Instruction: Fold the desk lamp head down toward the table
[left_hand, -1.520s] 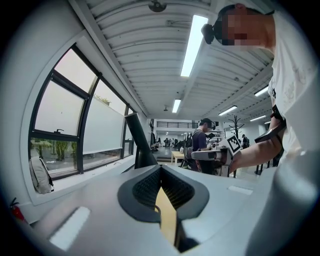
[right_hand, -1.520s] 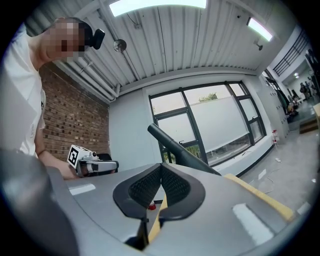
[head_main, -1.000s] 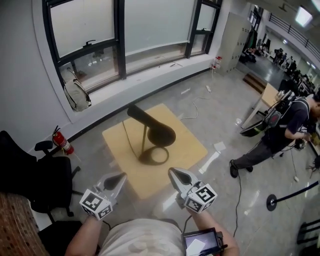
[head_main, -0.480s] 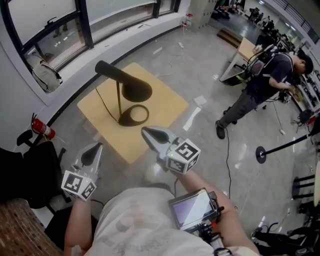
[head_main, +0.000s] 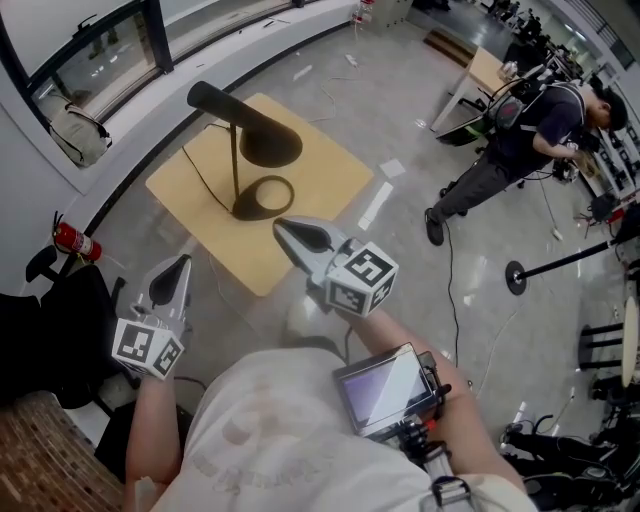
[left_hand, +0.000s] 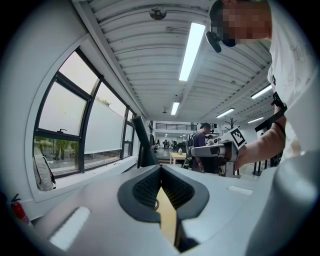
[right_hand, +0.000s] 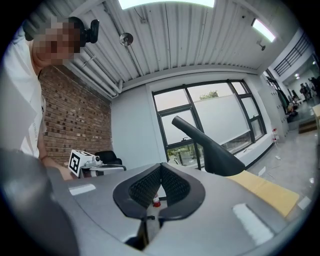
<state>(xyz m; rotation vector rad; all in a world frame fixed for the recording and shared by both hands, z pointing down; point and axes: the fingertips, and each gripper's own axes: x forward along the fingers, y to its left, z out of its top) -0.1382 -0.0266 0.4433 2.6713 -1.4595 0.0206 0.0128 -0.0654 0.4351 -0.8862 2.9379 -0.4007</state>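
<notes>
A black desk lamp stands on a small wooden table (head_main: 330, 185), with a ring base (head_main: 262, 197), an upright stem and a cone head (head_main: 245, 125) on a slanted arm. My right gripper (head_main: 280, 225) is shut and empty, its tips over the table's near edge, short of the base. My left gripper (head_main: 182, 262) is shut and empty too, off the table's left corner. The left gripper view shows the shut jaws (left_hand: 161, 170) with the lamp stem (left_hand: 142, 145) beyond. Past the shut jaws (right_hand: 161, 167) in the right gripper view, the lamp head (right_hand: 210, 147) is to the right.
A red fire extinguisher (head_main: 72, 240) and a black chair (head_main: 60, 320) are at the left. A backpack (head_main: 78, 135) leans by the window. A person (head_main: 510, 140) stands at the far right near a floor stand (head_main: 520, 275). A screen device (head_main: 385, 390) hangs at my chest.
Both grippers have moved forward toward the table, staying shut. The head view has tilted down, so the lamp now sits higher and further left in it.
</notes>
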